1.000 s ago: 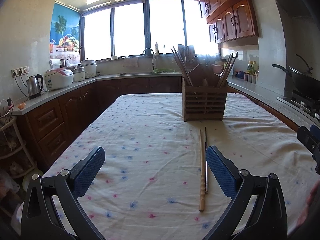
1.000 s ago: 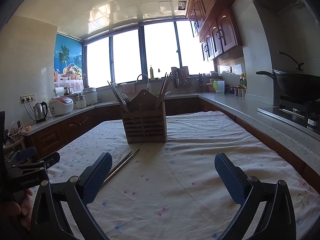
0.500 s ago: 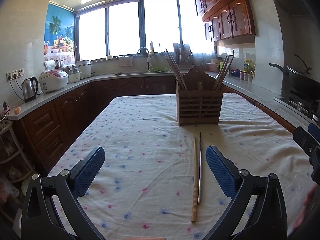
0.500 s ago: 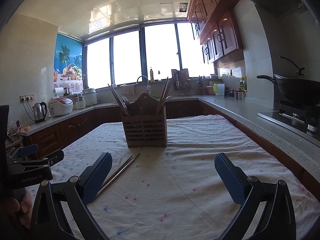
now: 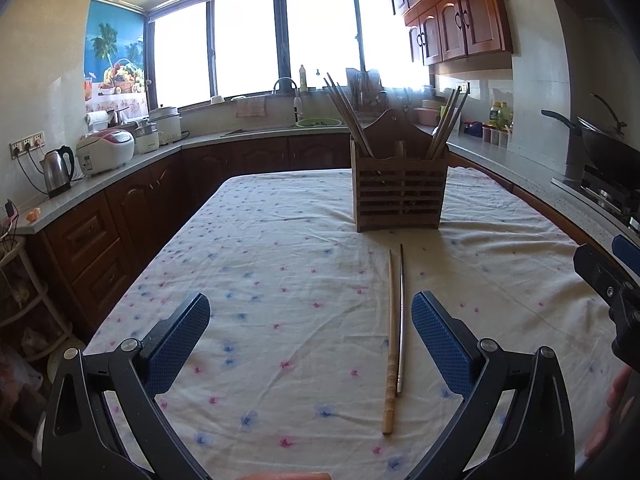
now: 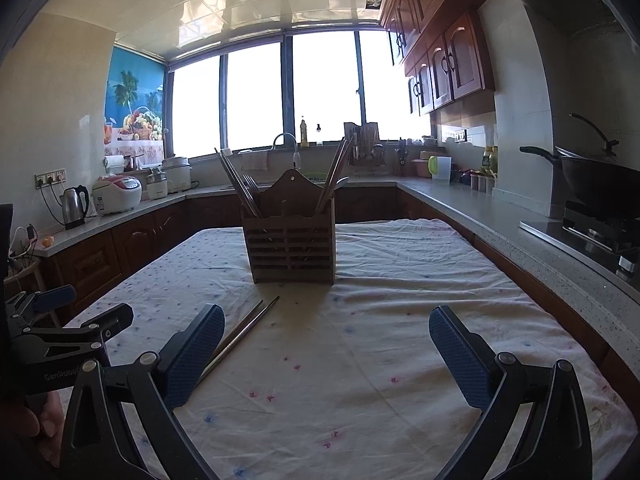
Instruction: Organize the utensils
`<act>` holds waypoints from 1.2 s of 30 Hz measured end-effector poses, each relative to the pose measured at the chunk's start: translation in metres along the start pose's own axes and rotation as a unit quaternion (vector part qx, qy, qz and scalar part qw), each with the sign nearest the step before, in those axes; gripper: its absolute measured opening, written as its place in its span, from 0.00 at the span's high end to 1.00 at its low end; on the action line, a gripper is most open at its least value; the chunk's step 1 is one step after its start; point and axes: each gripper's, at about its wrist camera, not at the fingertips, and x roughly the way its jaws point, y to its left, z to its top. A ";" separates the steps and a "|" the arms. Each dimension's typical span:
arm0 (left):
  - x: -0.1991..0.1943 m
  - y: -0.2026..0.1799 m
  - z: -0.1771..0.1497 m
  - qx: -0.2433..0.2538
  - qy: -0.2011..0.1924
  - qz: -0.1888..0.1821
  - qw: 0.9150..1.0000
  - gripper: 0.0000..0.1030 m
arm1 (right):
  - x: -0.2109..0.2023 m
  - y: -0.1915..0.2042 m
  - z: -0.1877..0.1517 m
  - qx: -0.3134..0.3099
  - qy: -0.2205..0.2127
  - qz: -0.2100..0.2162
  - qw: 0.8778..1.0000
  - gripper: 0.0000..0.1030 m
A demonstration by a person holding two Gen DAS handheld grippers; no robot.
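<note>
Since prior frame, left tongs (image 5: pixel 310 338) drew back slightly; wooden chopstick (image 5: pixel 390 344) and metal chopstick (image 5: pixel 401 320) lie side by side on tabletop (image 5: pixel 280 240), before wooden utensil holder (image 5: pixel 400 196). Both tongs wide open, empty; right tongs (image 6: pixel 326 354) near.

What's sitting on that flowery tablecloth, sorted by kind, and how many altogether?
Wooden chopstick lying loose: 1
Metal chopstick lying loose: 1
Wooden utensil holder, standing upright with utensils in it: 1
Total: 3
</note>
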 end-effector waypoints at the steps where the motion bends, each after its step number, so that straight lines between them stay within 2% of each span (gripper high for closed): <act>1: 0.000 0.000 0.000 -0.001 0.000 0.001 1.000 0.00 | 0.001 0.000 0.000 0.001 0.001 -0.001 1.000 0.00; 21: -0.005 0.004 -0.001 -0.008 -0.011 -0.001 1.000 0.00 | 0.002 -0.001 -0.001 0.011 0.005 0.001 1.000 0.00; 36: -0.012 0.007 -0.002 -0.013 -0.025 -0.005 1.000 0.00 | -0.003 0.000 -0.002 0.010 -0.009 0.008 1.000 0.00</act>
